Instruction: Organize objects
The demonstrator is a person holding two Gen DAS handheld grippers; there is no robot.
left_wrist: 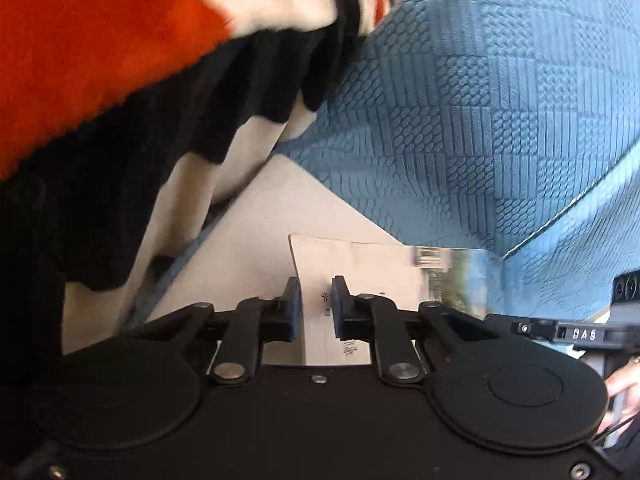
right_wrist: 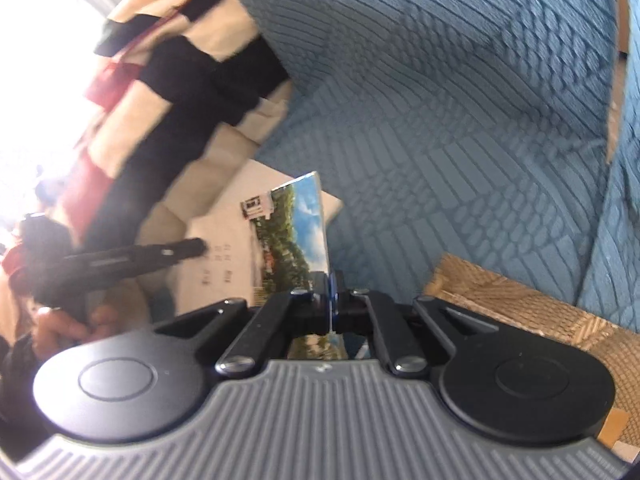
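Blue textured sofa fabric (left_wrist: pixel 460 120) lies under everything. My right gripper (right_wrist: pixel 332 300) is clamped tight on the edge of a booklet (right_wrist: pixel 296 236) with a landscape photo cover, holding it upright. My left gripper (left_wrist: pixel 316 304) has its jaws narrow with a gap showing, the booklet's white page between them; whether the pads press it I cannot tell. An orange, black and cream blanket (left_wrist: pixel 120 80) lies at the left.

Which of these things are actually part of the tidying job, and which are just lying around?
Part of the job: the photo-cover booklet, the right claw pinching it, the left claw open around a page.

Just lying about: checked blanket, blue sofa, woven mat.
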